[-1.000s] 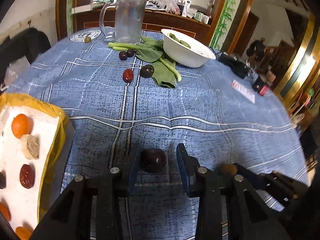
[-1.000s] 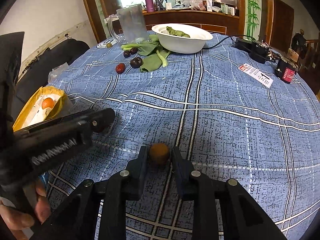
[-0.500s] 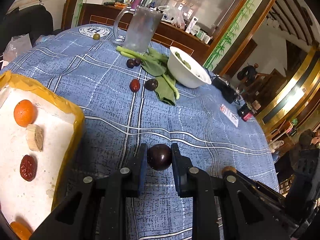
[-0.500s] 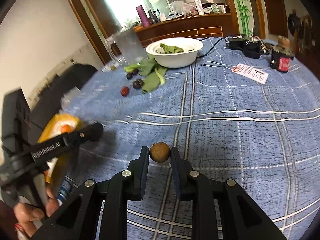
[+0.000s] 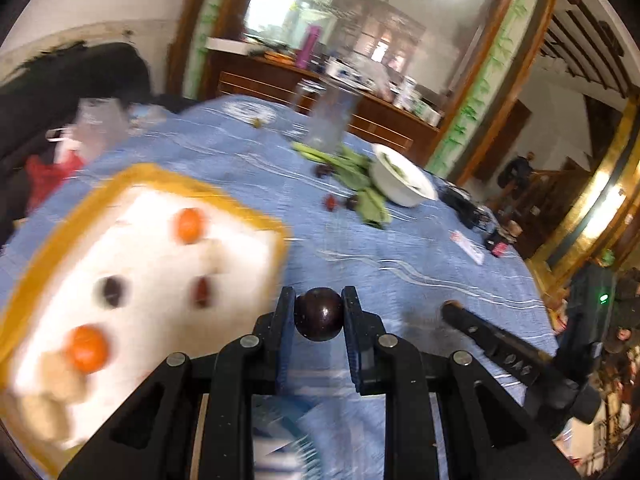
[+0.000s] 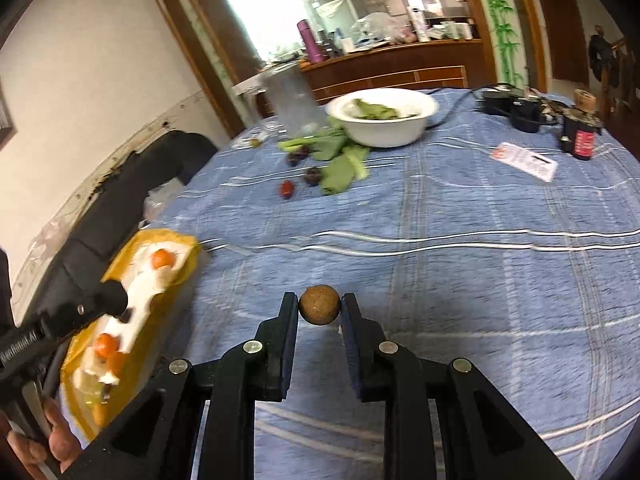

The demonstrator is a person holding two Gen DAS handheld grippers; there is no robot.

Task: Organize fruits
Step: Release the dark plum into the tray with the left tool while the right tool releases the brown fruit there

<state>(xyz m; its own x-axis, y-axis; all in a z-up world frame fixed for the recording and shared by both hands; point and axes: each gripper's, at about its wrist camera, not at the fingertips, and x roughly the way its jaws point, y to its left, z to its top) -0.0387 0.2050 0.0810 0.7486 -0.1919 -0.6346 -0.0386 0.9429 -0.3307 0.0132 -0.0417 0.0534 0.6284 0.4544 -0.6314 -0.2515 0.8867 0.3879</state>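
Your left gripper (image 5: 319, 314) pinches a dark plum (image 5: 319, 313) between its fingers (image 5: 285, 312), clear of the worktop (image 5: 400, 248). Your right gripper (image 6: 319, 312) likewise pinches a small brown round fruit (image 6: 319, 310) at its fingertips, also lifted off the blue cloth. Both fruits are near-round, so neither has a long axis worth minding, and I cannot tell where a stem end points on either.

The step in hand looks like carrying: both fruits are gripped and the yellow-rimmed tray (image 5: 224, 196) lies just to the left of the plum, with oranges (image 5: 190, 225), dark fruits and pale pieces already on its white lining. In the right view the same tray (image 6: 176, 236) sits well to the left of the brown fruit.

The next move calls for bringing the plum over a bare patch of the lining, lowering it, then spreading the fingers gently so it does not roll. More small fruits (image 6: 287, 189) remain by the greens (image 6: 340, 168) and white bowl (image 6: 384, 136) across the worktop.
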